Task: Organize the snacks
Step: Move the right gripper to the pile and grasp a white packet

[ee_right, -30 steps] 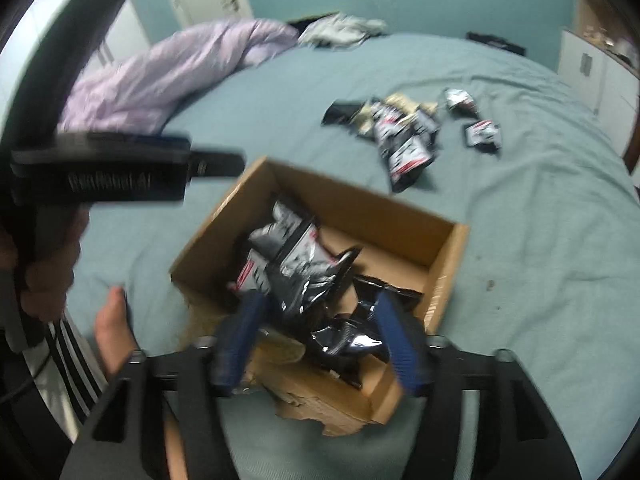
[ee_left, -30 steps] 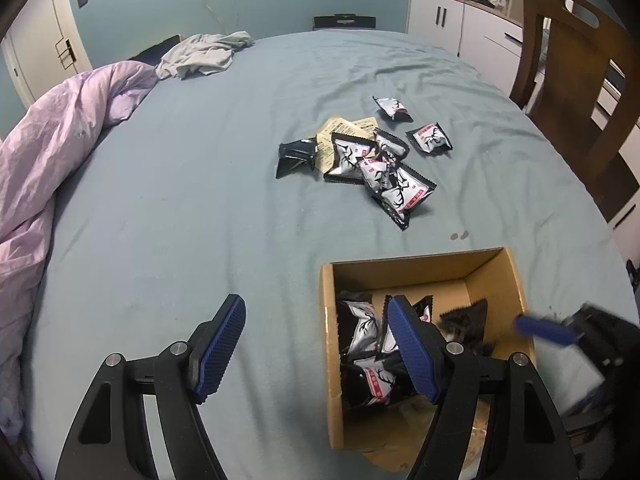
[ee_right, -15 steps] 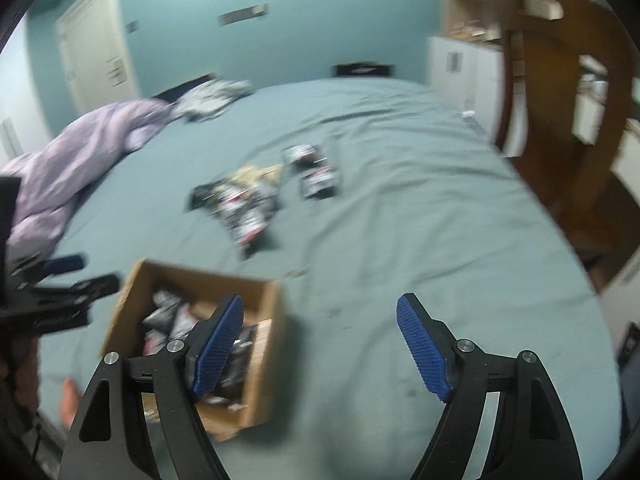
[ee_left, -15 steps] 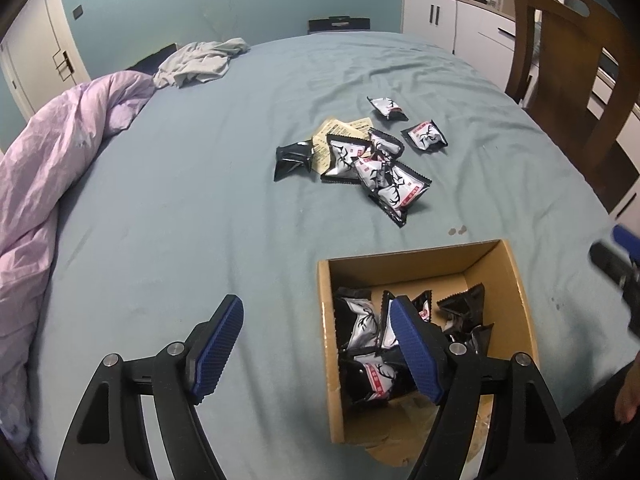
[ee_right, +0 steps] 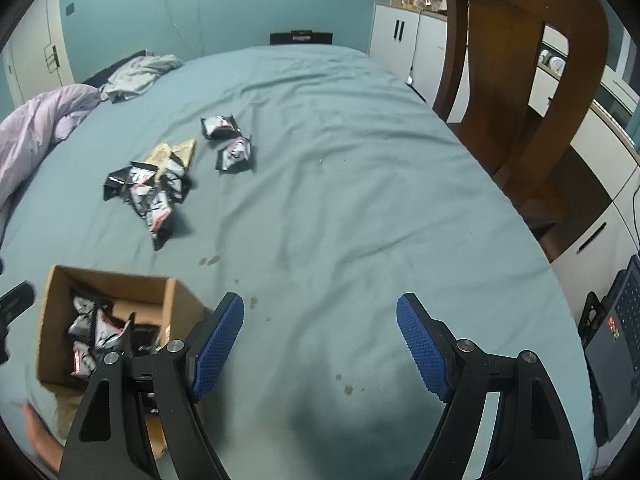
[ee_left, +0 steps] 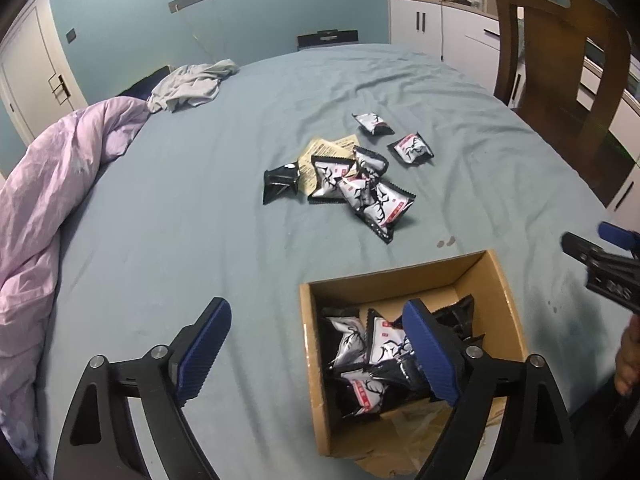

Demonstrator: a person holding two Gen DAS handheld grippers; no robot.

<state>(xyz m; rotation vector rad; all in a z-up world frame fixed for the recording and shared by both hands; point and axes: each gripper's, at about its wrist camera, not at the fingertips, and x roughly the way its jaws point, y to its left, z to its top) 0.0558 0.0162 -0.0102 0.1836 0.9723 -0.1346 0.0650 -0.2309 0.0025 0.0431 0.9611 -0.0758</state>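
Observation:
A brown cardboard box [ee_left: 400,282] sits on the blue-grey bedsheet and holds several black-and-white snack packets [ee_left: 374,350]; it also shows in the right wrist view [ee_right: 108,284]. A pile of loose snack packets [ee_left: 360,190] lies beyond it, also in the right wrist view [ee_right: 154,188], with two separate packets [ee_right: 230,142] further back. My left gripper [ee_left: 316,352] is open and empty, its right finger over the box. My right gripper [ee_right: 320,344] is open and empty over bare sheet to the right of the box; it shows at the left wrist view's right edge [ee_left: 600,256].
A lilac duvet [ee_left: 44,184] is bunched along the left side. A grey garment [ee_left: 192,86] lies at the far end. A wooden chair [ee_right: 520,64] and white cabinets [ee_left: 440,28] stand on the right beside the bed edge.
My right gripper has left the box, swung up and to the right, and now faces across the bed. The left gripper has barely moved.

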